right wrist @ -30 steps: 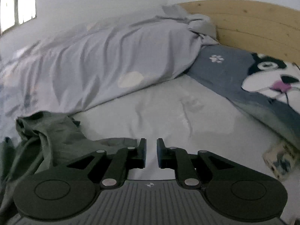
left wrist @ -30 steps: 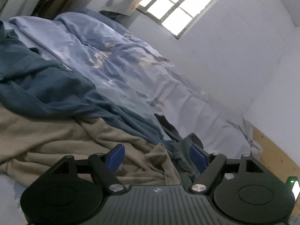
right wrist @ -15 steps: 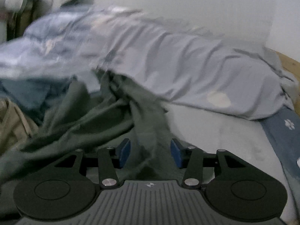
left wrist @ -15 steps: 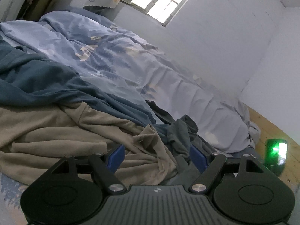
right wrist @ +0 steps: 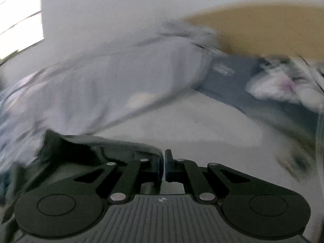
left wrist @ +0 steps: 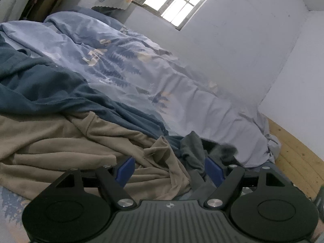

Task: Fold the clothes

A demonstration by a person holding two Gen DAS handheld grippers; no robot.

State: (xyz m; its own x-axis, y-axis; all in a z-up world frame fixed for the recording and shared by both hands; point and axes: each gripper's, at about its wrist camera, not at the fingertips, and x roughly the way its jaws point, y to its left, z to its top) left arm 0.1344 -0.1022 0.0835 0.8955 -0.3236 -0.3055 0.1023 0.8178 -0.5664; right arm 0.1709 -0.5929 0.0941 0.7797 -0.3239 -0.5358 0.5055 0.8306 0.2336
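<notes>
My left gripper [left wrist: 169, 170] hangs wide open over the rumpled tan cotton garment [left wrist: 60, 141], gripping nothing, with a dark teal garment [left wrist: 40, 85] heaped behind on the pale blue printed duvet [left wrist: 125, 64]. Right of it, my right gripper [right wrist: 163, 166] is pinched nearly shut on the edge of the dark green-grey garment [right wrist: 81, 151], which trails off leftward over the pale bedsheet [right wrist: 192, 125]; the view is blurred.

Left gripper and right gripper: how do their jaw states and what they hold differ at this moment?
The left gripper has its blue-padded jaws spread wide; the right gripper has its jaws together. The left gripper grips nothing, with the tan garment beyond its pads; the right gripper appears shut on an edge of the dark green garment, which drapes off to its left. Both point over the bed.
</notes>
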